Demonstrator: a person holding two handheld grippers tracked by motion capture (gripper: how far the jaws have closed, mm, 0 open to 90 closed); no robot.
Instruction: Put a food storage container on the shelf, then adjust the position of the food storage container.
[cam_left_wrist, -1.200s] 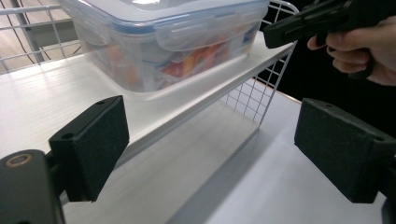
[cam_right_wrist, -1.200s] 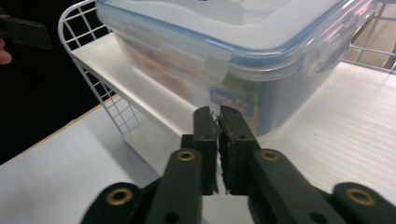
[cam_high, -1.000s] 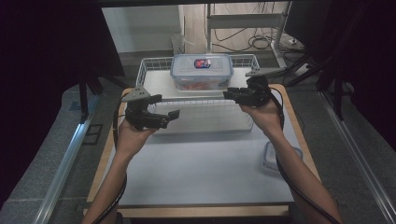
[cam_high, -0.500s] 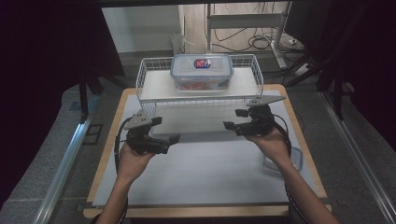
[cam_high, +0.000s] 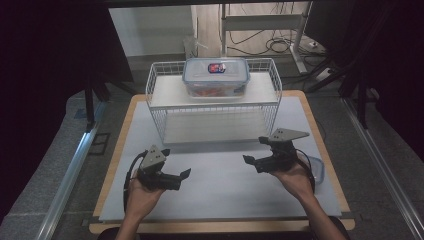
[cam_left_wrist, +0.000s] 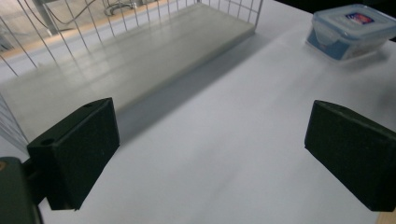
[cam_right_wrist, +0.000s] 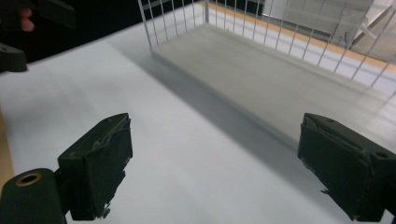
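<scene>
No readable text, brand, number or sign anywhere. Only a small red, white and blue label (cam_high: 216, 66) on the lid of the clear plastic food box with a blue-rimmed lid (cam_high: 216, 76) atop the white wire shelf rack (cam_high: 214, 102), print too small to make out. A similar label (cam_left_wrist: 358, 17) on the lid of a second clear plastic box with a blue rim (cam_left_wrist: 352, 30), lying on the white tabletop beside that rack, in the left gripper view; lettering there blurred, unreadable too.
</scene>
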